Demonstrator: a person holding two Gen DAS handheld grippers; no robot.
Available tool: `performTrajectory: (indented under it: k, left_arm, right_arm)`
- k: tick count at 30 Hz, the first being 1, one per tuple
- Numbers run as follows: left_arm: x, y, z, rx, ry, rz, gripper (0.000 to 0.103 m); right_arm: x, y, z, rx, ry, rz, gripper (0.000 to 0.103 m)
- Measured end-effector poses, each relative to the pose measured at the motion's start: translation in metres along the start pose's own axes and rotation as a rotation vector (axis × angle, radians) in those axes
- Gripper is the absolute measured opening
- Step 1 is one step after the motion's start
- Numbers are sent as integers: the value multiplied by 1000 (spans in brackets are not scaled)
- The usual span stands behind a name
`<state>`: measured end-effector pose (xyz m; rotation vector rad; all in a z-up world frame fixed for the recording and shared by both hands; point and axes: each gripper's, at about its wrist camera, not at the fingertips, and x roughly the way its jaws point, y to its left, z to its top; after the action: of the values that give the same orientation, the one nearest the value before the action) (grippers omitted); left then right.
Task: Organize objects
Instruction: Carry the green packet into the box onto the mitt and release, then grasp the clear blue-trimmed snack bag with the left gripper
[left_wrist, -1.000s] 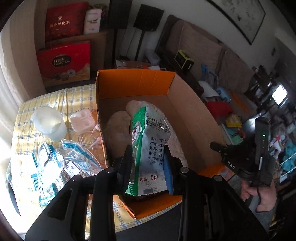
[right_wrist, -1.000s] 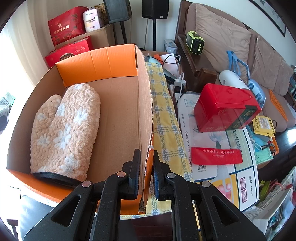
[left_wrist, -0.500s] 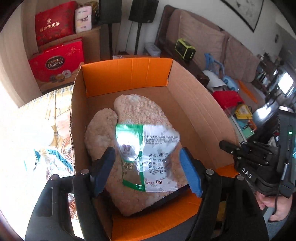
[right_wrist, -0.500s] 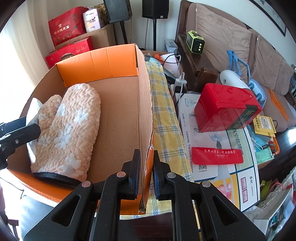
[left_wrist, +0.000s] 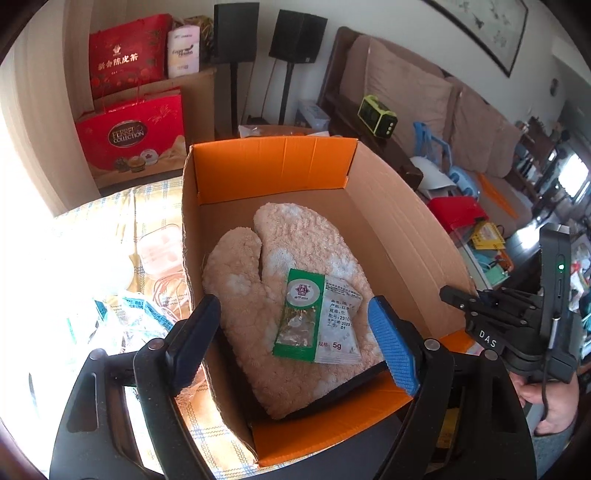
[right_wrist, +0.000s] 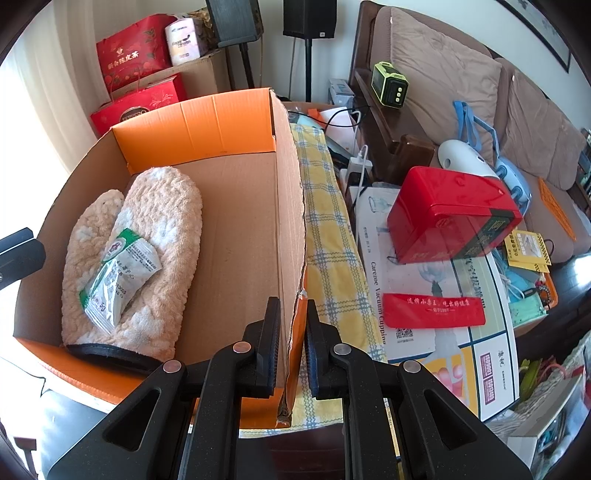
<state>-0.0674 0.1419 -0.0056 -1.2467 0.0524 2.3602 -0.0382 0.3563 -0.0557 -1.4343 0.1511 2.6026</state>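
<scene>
An open cardboard box (left_wrist: 402, 236) with orange flaps stands on the table; it also shows in the right wrist view (right_wrist: 236, 229). Inside lies a peach oven mitt (left_wrist: 258, 273), which the right wrist view (right_wrist: 162, 206) shows too. A green and white sachet (left_wrist: 317, 321) lies flat on the mitt, also seen in the right wrist view (right_wrist: 118, 273). My left gripper (left_wrist: 295, 332) is open and empty, above the box's near end. My right gripper (right_wrist: 291, 339) is shut on the box's right wall near its front corner.
Left of the box on the checked tablecloth (left_wrist: 147, 206) lie a pink case (left_wrist: 160, 251) and blue-white packets (left_wrist: 140, 314). Right of the box are a red tin (right_wrist: 450, 214), a red envelope (right_wrist: 432, 310) and printed sheets. A sofa stands behind.
My left gripper held the sachet upright over the box, then opened. The sachet dropped and now lies flat on the mitt. My right gripper has kept its hold on the box wall.
</scene>
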Motion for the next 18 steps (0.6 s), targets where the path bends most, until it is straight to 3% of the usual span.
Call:
performTrajectory:
  k: [11,18]
  left_arm:
    - [-18,39,-1,-65,-27,46,85]
    - [-24,85,-13,-130,-18,106,85]
  right_arm:
    - [0,-1,0,0,0,0,11]
    - [0,-1,0,0,-1,0,11]
